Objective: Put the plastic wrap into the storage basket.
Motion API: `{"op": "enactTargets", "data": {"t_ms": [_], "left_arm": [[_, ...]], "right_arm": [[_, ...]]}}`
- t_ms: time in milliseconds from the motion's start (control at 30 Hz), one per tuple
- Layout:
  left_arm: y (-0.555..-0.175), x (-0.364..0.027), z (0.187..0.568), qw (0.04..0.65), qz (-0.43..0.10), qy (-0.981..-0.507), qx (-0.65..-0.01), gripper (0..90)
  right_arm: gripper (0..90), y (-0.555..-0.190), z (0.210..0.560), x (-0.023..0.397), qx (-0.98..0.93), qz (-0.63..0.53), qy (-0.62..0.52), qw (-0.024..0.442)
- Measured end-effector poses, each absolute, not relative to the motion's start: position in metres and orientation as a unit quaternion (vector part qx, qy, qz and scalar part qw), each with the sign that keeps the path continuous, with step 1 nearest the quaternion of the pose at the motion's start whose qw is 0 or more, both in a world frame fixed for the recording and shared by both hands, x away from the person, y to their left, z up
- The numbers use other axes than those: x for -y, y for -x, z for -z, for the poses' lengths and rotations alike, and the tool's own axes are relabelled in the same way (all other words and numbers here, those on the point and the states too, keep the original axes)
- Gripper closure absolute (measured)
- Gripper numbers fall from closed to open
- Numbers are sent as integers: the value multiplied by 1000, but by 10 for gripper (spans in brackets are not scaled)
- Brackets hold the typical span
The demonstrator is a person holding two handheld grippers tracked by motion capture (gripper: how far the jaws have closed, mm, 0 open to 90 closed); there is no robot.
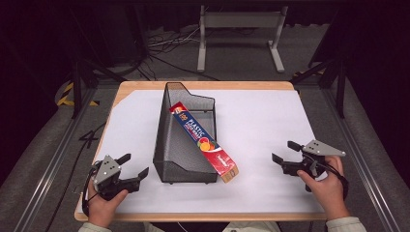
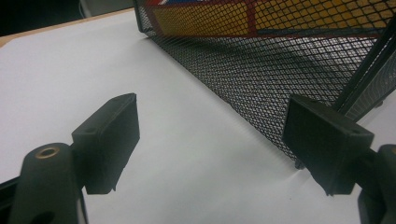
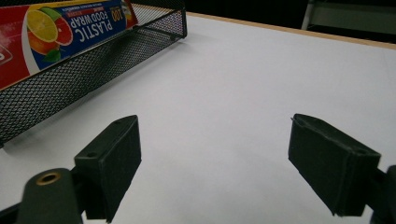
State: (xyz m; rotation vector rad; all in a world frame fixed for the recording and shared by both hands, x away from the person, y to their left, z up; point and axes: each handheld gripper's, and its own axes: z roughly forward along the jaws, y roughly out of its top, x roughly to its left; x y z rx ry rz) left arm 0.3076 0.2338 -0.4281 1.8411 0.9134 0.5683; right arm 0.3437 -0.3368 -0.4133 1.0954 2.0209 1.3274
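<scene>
Two grippers sit parted and empty at the near corners of the surface [image 1: 270, 111], a white sheet over a wooden top, as I watch from the high view. My left gripper [image 1: 135, 166] rests at the near left in a person's hand [image 1: 102, 205], its fingers [image 2: 108, 140] spread wide with nothing between them, pointing toward the black mesh basket [image 1: 169, 140]. My right gripper [image 1: 285, 152] is held at the near right in the other hand [image 1: 328, 188], fingers [image 3: 112, 163] likewise released, well apart from the basket. The basket stands at the middle of the surface, long side running away from me. A box of plastic food wrap [image 1: 205, 142], red and blue with citrus fruit printed on it, lies slantwise in the basket, its near end jutting over the basket's right wall near the front corner. From the right gripper view, the box [image 3: 60, 32] rests atop the mesh rim.
</scene>
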Motion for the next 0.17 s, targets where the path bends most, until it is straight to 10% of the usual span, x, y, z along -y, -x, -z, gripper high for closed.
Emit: {"op": "enactTargets", "data": {"t_ms": [167], "left_arm": [[-308, -235, 428, 484, -238, -756, -372, 192]], "right_arm": [[177, -343, 418, 336, -737, -492, -398, 238]]}}
